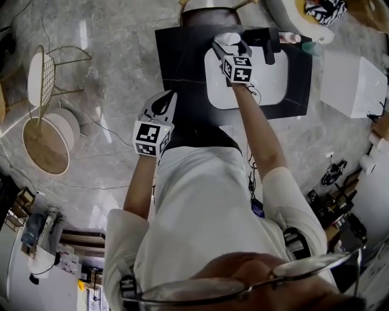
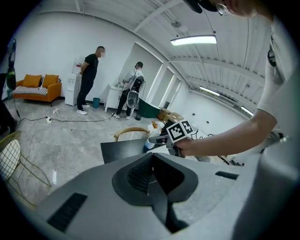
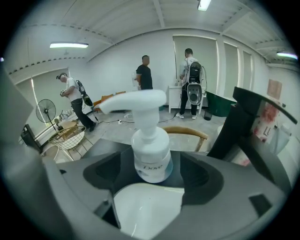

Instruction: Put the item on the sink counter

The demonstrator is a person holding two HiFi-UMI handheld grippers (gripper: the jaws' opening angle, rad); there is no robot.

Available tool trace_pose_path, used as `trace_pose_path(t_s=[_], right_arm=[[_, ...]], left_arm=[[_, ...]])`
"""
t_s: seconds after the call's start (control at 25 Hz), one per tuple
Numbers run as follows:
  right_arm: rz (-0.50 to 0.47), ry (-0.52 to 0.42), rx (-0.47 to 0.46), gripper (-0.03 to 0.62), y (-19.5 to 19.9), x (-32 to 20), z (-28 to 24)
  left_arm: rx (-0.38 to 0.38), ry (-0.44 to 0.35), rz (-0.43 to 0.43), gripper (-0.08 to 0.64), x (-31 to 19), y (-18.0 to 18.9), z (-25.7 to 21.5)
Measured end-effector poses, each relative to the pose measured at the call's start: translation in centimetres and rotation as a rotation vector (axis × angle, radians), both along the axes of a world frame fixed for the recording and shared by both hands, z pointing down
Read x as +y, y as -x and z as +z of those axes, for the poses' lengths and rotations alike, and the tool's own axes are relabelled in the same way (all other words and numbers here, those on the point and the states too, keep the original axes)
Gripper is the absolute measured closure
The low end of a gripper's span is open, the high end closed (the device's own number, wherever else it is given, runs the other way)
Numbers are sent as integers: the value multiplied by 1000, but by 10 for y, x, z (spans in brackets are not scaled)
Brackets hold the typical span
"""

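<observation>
A white Dove pump bottle (image 3: 151, 159) stands upright on the black sink counter (image 1: 182, 61), just beyond the far rim of the white basin (image 1: 270, 85). My right gripper (image 3: 152, 180) is open around it, with a gap showing on each side between the pads and the bottle. In the head view the right gripper (image 1: 230, 44) reaches over the basin's far left corner and mostly hides the bottle. My left gripper (image 1: 159, 108) hangs off the counter's near left corner. Its jaws (image 2: 152, 180) are shut and hold nothing.
A black faucet (image 1: 267, 42) rises at the back of the basin, close right of the bottle, with small bottles (image 1: 304, 42) beyond it. A wooden chair (image 1: 206, 6) stands behind the counter, a white box (image 1: 352, 82) at its right, a wire chair (image 1: 45, 76) far left. People stand in the background.
</observation>
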State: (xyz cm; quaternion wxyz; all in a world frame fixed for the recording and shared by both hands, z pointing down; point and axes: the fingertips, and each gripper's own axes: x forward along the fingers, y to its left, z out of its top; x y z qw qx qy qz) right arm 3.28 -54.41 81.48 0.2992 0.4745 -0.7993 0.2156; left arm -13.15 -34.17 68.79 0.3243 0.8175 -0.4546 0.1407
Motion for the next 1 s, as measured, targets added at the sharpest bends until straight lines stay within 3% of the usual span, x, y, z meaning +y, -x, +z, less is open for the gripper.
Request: trace_pose_path(t_s=[0.2, 0.56, 1.0], right_arm=[[-74, -6, -5, 187, -4, 25, -30], [-256, -62, -62, 254, -11, 89, -109], [-374, -97, -146, 366, -76, 163, -194]], left_arm=[[-10, -33, 20, 555, 0, -10, -16], [-20, -85, 40, 555, 18, -54, -50], [-45, -161, -123, 555, 55, -109, -97]])
